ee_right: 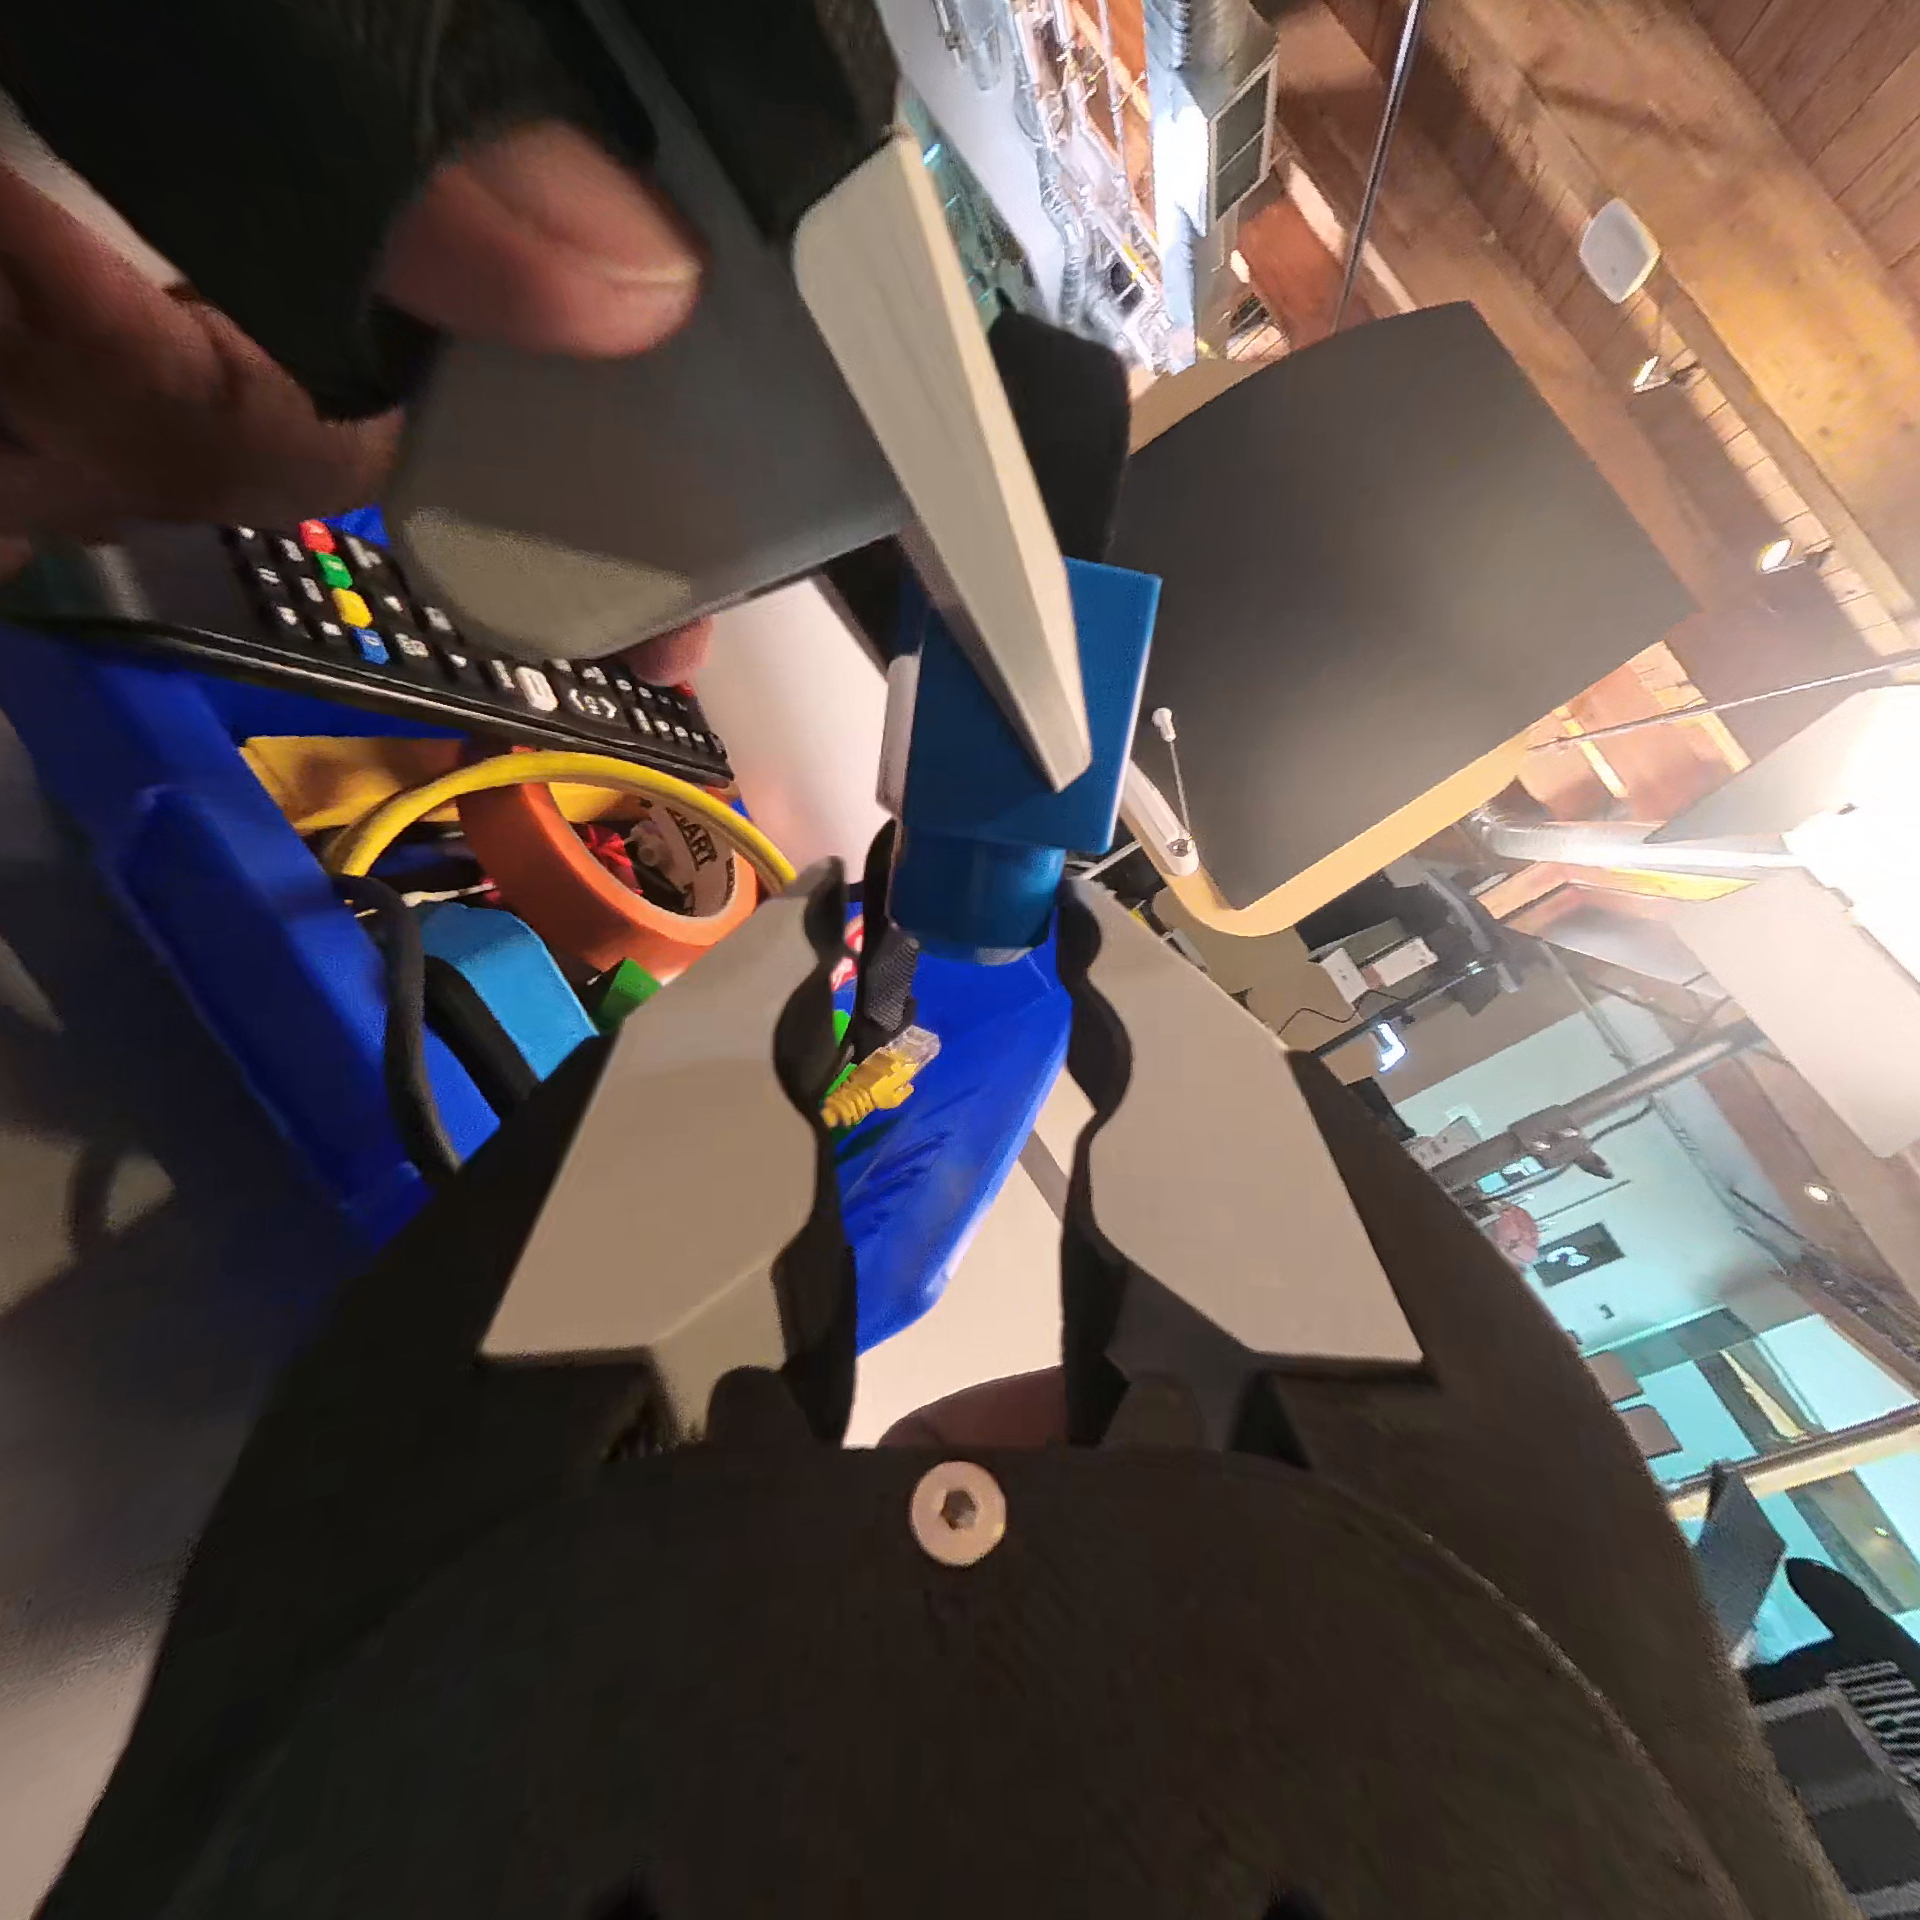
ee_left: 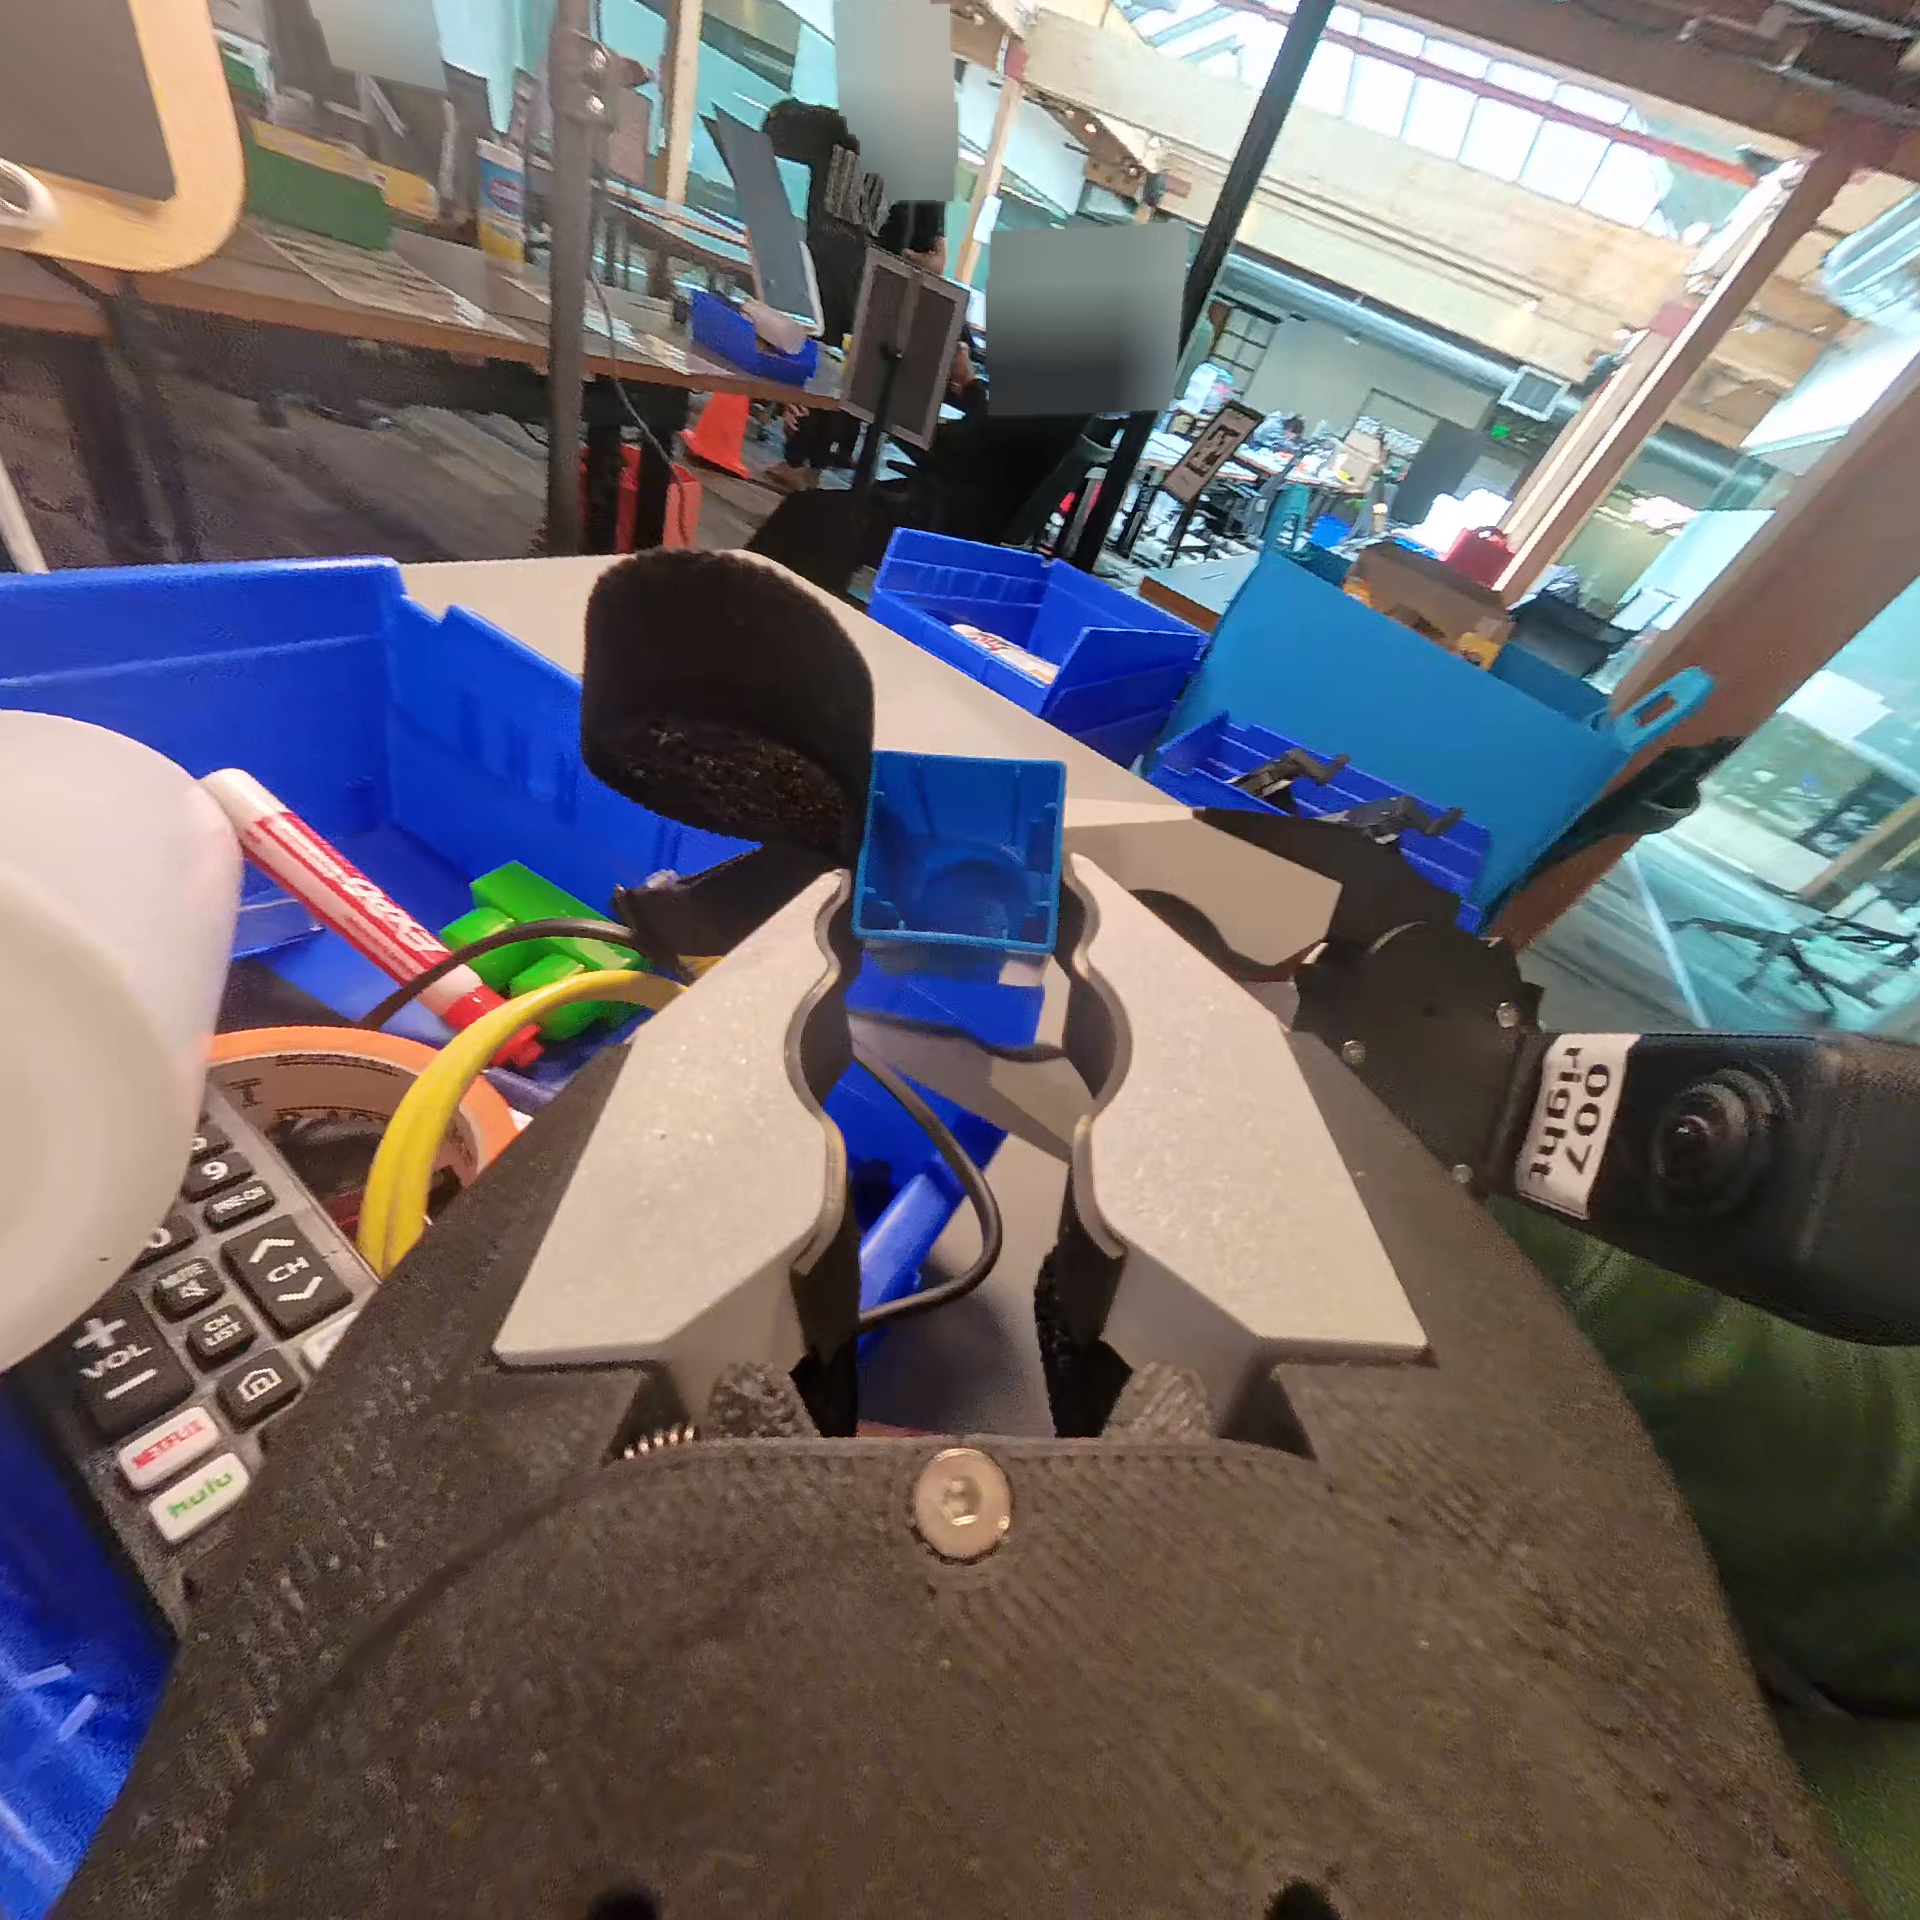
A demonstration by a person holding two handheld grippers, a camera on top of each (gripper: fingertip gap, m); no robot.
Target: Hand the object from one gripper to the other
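Observation:
A small blue hollow block [ee_left: 956, 862], square at one end and rounder at the other, is held in the air above a blue bin. My left gripper [ee_left: 956, 894] is shut on it at the fingertips. In the right wrist view the left gripper's grey fingers [ee_right: 935, 468] clamp the block's [ee_right: 997, 769] upper part. My right gripper [ee_right: 945, 904] has its jaws around the block's lower end: one pad touches it and a small gap shows at the other. The right gripper also shows in the left wrist view [ee_left: 1143, 935], reaching in from the right.
The blue bin [ee_left: 312, 675] below holds a TV remote [ee_left: 208, 1330], an orange tape roll [ee_right: 623, 862], a yellow cable [ee_left: 447, 1101], a red marker [ee_left: 353, 894], a green part [ee_left: 540, 956] and a black velcro strap [ee_left: 727, 707]. A white container [ee_left: 94, 997] is at left. More blue bins [ee_left: 1039, 623] stand behind.

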